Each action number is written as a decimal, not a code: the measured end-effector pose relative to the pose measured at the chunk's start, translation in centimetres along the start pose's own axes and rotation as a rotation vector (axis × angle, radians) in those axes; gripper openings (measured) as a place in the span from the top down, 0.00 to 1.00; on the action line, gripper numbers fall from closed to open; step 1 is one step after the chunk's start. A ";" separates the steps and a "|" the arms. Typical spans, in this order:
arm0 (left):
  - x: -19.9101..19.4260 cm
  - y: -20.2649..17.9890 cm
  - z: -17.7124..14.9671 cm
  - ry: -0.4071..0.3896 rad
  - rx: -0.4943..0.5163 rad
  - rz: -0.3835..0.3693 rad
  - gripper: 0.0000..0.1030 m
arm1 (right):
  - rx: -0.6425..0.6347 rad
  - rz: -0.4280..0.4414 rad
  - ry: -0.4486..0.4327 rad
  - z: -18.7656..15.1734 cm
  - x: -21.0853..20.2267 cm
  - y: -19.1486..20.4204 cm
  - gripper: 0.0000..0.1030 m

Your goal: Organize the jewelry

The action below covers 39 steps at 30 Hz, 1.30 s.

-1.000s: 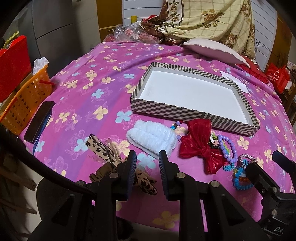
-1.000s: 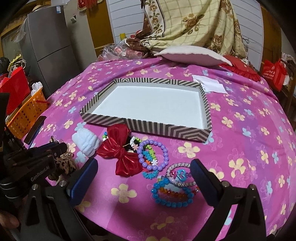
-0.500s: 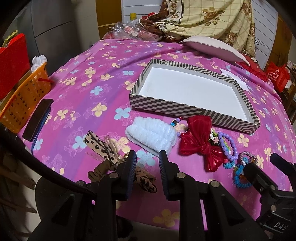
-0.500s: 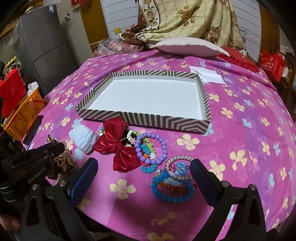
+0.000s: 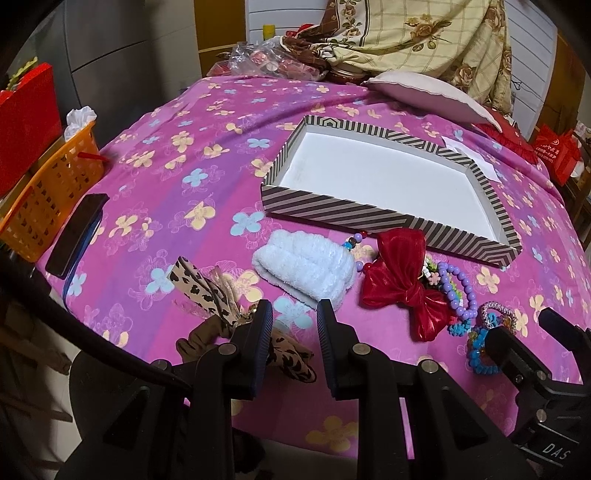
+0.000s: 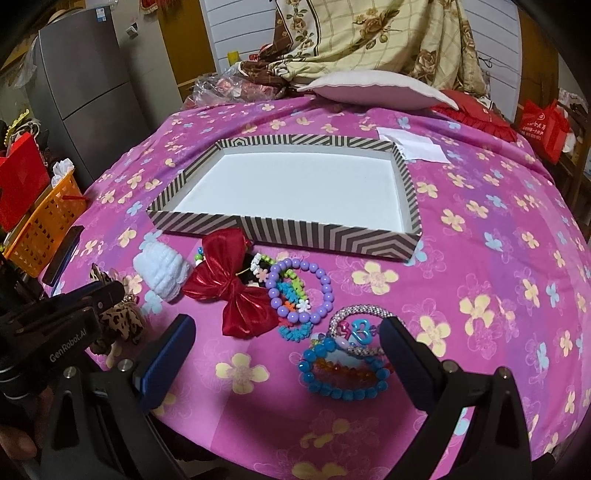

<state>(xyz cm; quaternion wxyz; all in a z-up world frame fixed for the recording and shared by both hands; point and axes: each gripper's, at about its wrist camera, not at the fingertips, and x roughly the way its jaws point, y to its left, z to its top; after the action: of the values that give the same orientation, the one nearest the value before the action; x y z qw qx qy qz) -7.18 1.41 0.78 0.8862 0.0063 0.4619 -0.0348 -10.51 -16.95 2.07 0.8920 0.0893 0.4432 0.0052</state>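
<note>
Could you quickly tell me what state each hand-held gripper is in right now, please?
Left hand-held gripper: fingers narrowly apart, holding nothing, above the leopard-print scrunchie.
Right hand-held gripper: wide open, empty, over the blue bead bracelet.

A table under a pink flowered cloth (image 6: 480, 229); behind it a grey refrigerator (image 6: 85, 88), white panelled wall (image 6: 240, 29), draped floral blanket (image 6: 369, 37) and orange basket (image 5: 48, 192).

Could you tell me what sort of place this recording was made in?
Probably a lived-in home, perhaps a bedroom or a family room. A floral cloth covers the surface, a pillow and a blanket are piled at the back, and a fridge stands to the left.
</note>
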 end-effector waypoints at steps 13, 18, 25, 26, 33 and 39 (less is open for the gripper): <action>0.1 0.2 -0.2 0.001 -0.005 0.000 0.56 | -0.020 -0.008 0.012 -0.2 0.3 0.3 0.01; -0.1 0.7 0.0 0.017 -0.017 -0.023 0.56 | -0.020 -0.003 0.020 -0.2 0.4 0.3 0.01; -0.9 4.8 0.3 0.044 -0.092 -0.086 0.56 | -0.037 0.015 0.034 -0.3 0.9 0.2 0.01; -1.0 5.8 0.3 0.049 -0.110 -0.098 0.56 | -0.041 0.022 0.035 -0.3 0.9 0.3 0.01; -0.3 9.3 -0.1 0.110 -0.183 -0.173 0.52 | -0.088 0.091 0.049 -0.2 1.6 1.7 0.04; -0.2 10.1 -0.3 0.128 -0.225 -0.236 0.48 | -0.132 0.120 0.063 -0.2 2.1 2.9 0.05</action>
<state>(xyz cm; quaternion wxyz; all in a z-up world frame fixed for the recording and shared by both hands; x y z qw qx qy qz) -6.85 11.52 0.58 0.8398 -0.1450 0.5161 -0.0861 -9.13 -13.86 0.76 0.8796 0.0563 0.4636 0.0905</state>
